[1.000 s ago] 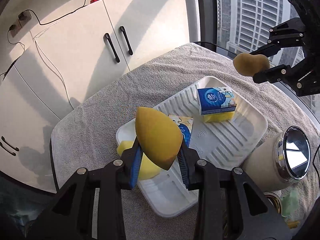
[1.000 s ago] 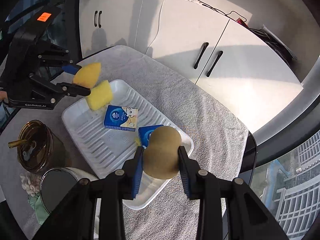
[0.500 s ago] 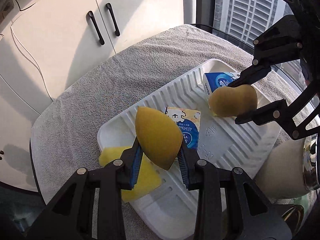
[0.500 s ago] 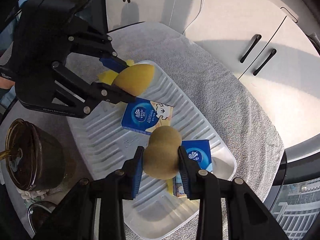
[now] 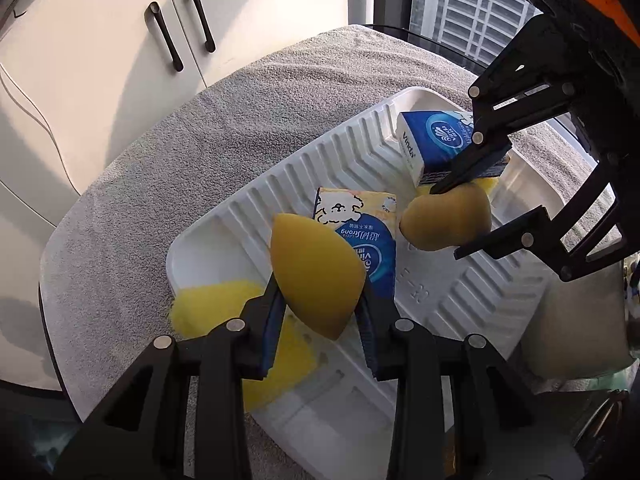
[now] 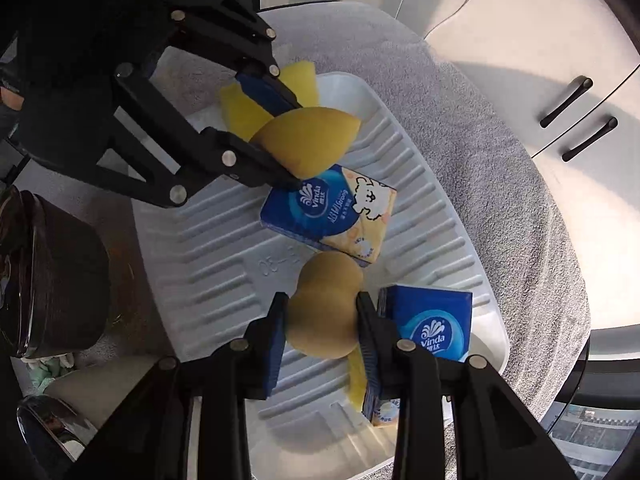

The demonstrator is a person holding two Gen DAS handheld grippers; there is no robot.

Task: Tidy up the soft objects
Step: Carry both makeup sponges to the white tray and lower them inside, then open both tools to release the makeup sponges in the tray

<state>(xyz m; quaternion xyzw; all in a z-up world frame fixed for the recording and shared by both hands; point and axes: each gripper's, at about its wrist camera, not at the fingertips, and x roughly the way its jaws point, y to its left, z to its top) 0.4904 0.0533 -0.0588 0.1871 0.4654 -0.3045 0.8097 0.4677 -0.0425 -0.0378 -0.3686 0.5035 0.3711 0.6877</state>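
Clamped fingers hold a sponge in each gripper above the white ribbed tray (image 5: 248, 216) on the grey towel (image 5: 192, 128). Left gripper (image 5: 320, 320) pinches the teardrop yellow sponge (image 5: 316, 280) over a flat yellow sponge (image 5: 216, 304). Right gripper (image 6: 320, 316) grips the gourd-shaped tan sponge (image 6: 324, 308) between two blue tissue packs (image 6: 332, 212).

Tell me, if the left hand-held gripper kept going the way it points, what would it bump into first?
Probably the blue-and-yellow tissue pack lying flat in the ribbed white plastic tray, just beyond the teardrop-shaped yellow sponge it grips; depth is hard to judge.
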